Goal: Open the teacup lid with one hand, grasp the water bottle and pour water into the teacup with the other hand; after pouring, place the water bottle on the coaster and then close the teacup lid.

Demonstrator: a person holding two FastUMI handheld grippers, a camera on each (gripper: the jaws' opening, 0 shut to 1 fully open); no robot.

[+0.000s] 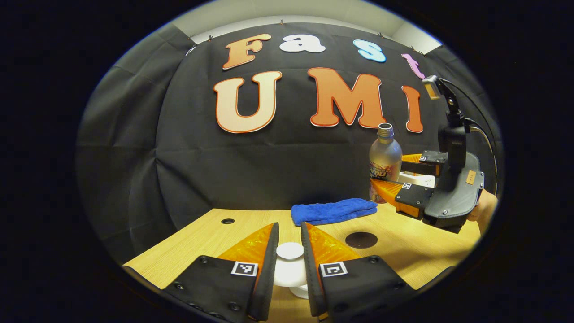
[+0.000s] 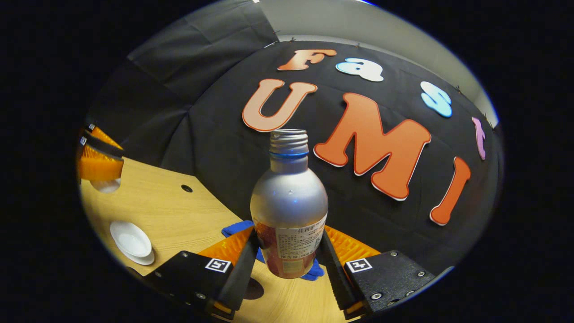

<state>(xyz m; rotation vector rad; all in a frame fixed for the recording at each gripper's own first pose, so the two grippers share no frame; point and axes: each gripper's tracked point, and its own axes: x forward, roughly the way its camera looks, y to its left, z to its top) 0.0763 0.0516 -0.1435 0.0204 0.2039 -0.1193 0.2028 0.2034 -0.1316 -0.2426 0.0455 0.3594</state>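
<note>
In the left gripper view, the left gripper (image 1: 289, 251) holds a white round teacup lid (image 1: 289, 264) between its jaws, above the pale wooden bench (image 1: 202, 237). A folded blue cloth (image 1: 334, 211) lies farther back, with a dark round coaster (image 1: 361, 240) nearer. At right, the right gripper (image 1: 394, 179) grips an uncapped silver metal water bottle (image 1: 384, 157), lifted upright.

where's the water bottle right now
The water bottle is clamped upright in the right gripper, held above the wooden table. In the left gripper view it sits far right, just behind the blue towel.
</note>
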